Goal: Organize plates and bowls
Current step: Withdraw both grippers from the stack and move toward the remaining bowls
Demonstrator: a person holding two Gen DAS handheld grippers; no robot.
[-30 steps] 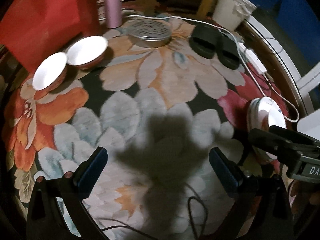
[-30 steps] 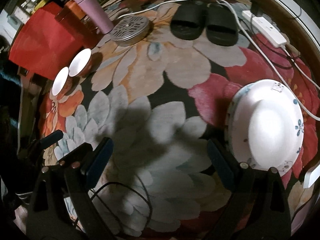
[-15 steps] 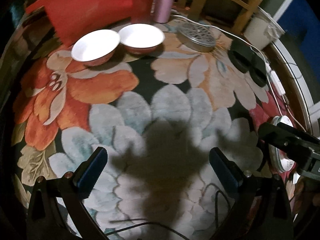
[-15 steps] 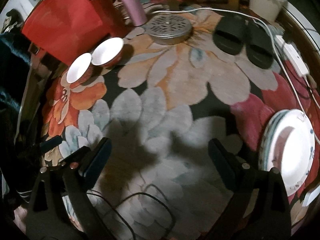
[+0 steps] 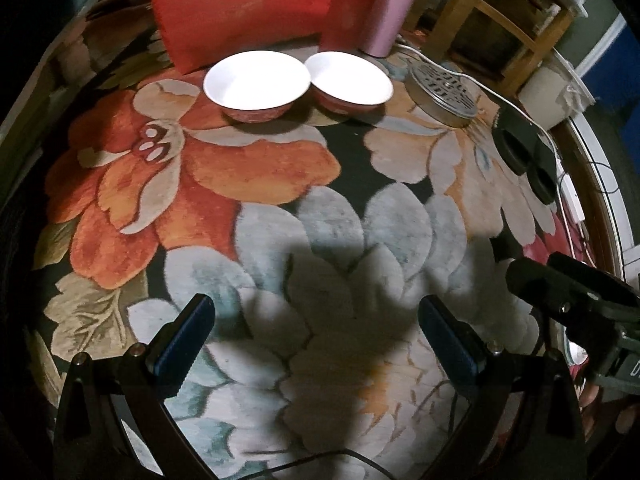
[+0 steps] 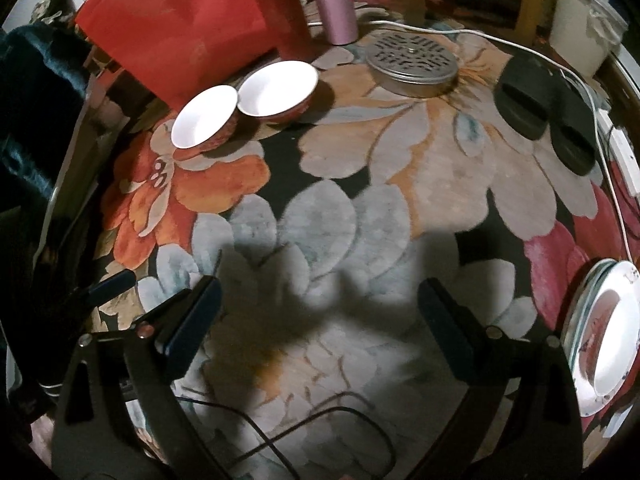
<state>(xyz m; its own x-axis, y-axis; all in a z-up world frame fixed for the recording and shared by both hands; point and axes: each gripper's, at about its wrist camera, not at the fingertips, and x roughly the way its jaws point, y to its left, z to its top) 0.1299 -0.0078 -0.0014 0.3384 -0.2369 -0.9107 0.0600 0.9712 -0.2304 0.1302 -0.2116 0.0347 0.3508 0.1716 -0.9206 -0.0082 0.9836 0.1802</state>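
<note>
Two red bowls with white insides sit rim to rim on the flowered rug: the left bowl and the right bowl. A stack of white plates lies at the right edge of the right wrist view. My left gripper is open over the rug, well short of the bowls, holding nothing. My right gripper is open too, with the plates to its right and the bowls far ahead on the left. The right gripper's body shows at the right of the left wrist view.
Behind the bowls stand a red box, a pink tumbler and a wooden stool. A round perforated metal tin, black slippers, a white power strip with its cable, and a white bin are nearby.
Both grippers swung left toward the bowls, which now sit nearer the middle of the left wrist view. The plate stack slid to the right edge of the right wrist view. Jaws stayed open.
</note>
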